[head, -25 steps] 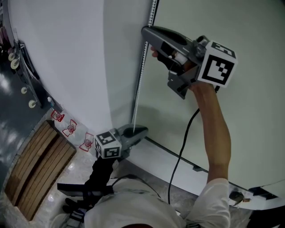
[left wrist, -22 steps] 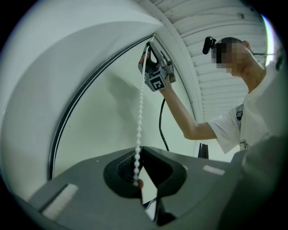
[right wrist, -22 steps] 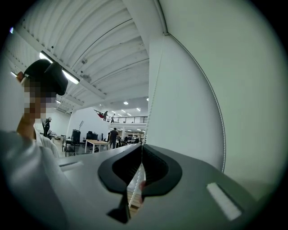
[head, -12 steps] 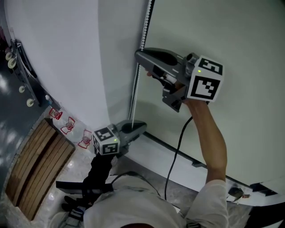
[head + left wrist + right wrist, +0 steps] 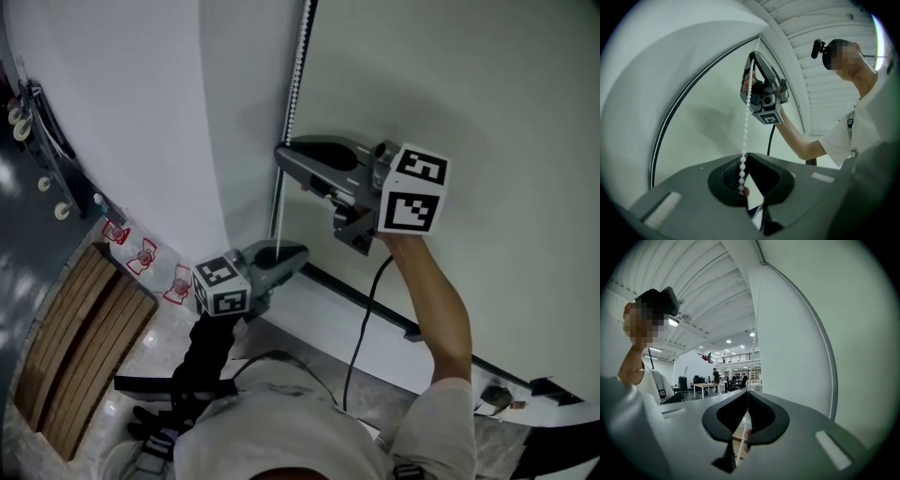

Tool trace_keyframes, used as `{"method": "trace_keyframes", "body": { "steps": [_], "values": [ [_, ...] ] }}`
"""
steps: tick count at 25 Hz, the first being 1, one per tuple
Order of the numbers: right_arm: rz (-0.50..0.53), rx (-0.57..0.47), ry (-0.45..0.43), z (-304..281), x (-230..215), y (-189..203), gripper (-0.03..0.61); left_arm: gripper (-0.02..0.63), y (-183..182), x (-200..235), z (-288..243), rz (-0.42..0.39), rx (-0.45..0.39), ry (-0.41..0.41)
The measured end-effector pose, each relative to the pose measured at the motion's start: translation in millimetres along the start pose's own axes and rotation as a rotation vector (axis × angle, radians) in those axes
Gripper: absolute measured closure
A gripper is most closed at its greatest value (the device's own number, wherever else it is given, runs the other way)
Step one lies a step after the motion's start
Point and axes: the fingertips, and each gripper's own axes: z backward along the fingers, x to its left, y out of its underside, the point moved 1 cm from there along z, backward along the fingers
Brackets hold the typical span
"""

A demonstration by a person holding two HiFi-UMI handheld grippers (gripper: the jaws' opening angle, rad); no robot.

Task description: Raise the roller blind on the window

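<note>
Just then my right gripper, jaws clamped on the bead chain, had hauled it down toward my left gripper, which pinched it too, likely raising the blind.

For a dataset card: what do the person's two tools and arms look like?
The right tool and left tool are grey tapered shells, each carrying a white cube with black square markers. A black cable runs from the right one. The right arm has a short white sleeve; the left arm is covered in black.

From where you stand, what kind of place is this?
Probably a large open-plan office hall: desks and chairs on the floor, a railed mezzanine above them, and a roller blind at hand.
</note>
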Motion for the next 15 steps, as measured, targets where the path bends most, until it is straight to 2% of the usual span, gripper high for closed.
{"method": "trace_keyframes", "body": {
  "steps": [15],
  "values": [
    [-0.110,0.143,-0.017,-2.3,9.7,105.5,0.572,0.615,-1.2,2.0,2.1,0.000,0.003,-0.010]
  ]
}}
